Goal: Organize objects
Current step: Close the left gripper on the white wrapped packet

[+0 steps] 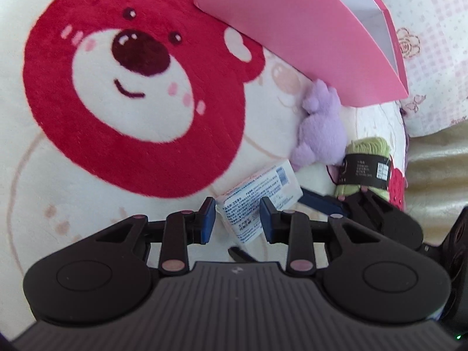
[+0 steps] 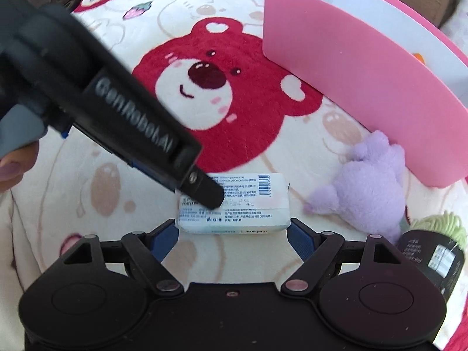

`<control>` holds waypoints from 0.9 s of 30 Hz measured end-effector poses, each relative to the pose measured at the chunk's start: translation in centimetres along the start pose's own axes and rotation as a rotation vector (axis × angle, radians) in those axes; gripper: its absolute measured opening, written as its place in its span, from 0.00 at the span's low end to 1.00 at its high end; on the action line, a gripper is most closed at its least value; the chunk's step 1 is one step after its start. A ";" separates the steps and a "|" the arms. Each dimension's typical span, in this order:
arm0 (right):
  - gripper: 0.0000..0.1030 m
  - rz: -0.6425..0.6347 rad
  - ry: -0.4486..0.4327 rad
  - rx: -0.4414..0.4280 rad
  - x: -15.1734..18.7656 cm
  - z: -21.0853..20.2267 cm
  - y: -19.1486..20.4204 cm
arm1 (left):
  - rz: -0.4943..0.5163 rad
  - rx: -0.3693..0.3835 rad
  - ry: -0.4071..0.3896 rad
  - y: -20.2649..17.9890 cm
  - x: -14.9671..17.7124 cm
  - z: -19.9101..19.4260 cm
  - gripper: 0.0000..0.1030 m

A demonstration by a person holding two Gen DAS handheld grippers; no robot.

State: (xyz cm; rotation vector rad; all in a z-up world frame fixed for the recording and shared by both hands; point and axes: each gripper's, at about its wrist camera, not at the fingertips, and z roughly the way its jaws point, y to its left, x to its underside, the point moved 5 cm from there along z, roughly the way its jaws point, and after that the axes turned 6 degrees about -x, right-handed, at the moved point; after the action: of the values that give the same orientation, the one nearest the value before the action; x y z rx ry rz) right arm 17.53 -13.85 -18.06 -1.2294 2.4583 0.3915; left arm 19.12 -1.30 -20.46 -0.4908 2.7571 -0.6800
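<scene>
A small white packet [image 2: 248,201] with printed text and a barcode lies lengthwise across my right gripper [image 2: 234,228]. The right gripper's blue pads [image 2: 298,234] sit against its two short ends, shut on it. My left gripper [image 2: 212,199] reaches in from the upper left, its dark tip over the packet's printed face. In the left wrist view the left gripper [image 1: 238,219] has its pads close together with nothing clamped between them. The packet [image 1: 280,187] shows just beyond them. I cannot tell whether the tips touch it. The right gripper's fingers [image 1: 321,201] flank the packet there.
A pink box [image 2: 351,73] with a white inside stands open at the back right. A purple plush toy [image 2: 368,181] lies against its near wall. A green yarn skein [image 2: 444,225] with a black label lies further right. Everything rests on a cream blanket [image 2: 96,193] with red bears. A hand [image 2: 11,166] shows at the left edge.
</scene>
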 end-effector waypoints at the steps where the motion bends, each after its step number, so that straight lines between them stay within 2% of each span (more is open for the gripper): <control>1: 0.80 0.016 -0.009 -0.015 0.2 0.0 0.1 | 0.004 -0.012 -0.014 0.2 -0.2 -0.1 0.30; 6: 0.78 -0.007 -0.025 -0.005 0.7 -0.4 1.0 | 0.013 -0.018 -0.031 0.2 -1.1 0.1 0.31; 9: 0.75 0.042 -0.051 -0.039 0.7 -0.8 0.5 | 0.038 -0.048 -0.041 0.3 -1.4 0.1 0.31; 11: 0.75 0.054 -0.062 -0.023 0.7 -0.8 0.3 | 0.046 -0.066 -0.060 0.6 -1.6 -0.4 0.31; 15: 0.73 0.072 -0.072 -0.002 0.7 -0.6 -0.1 | 0.040 -0.040 -0.062 0.8 -1.3 -1.2 0.32; 21: 0.57 0.079 -0.089 0.007 0.7 -0.2 -0.3 | 0.070 -0.046 0.017 0.4 0.1 0.3 0.31; 24: 0.54 0.088 -0.119 0.015 0.6 -0.6 -0.5 | 0.095 -0.064 0.001 0.0 0.0 0.4 0.30; 27: 0.54 0.112 -0.105 0.011 0.7 -0.2 -0.9 | 0.098 -0.060 -0.013 -0.2 -0.1 0.3 0.30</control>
State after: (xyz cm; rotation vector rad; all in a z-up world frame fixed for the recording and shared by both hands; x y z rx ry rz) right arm 17.86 -14.90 -18.29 -1.0426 2.4426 0.4606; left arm 19.38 -1.54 -20.60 -0.3684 2.7749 -0.5699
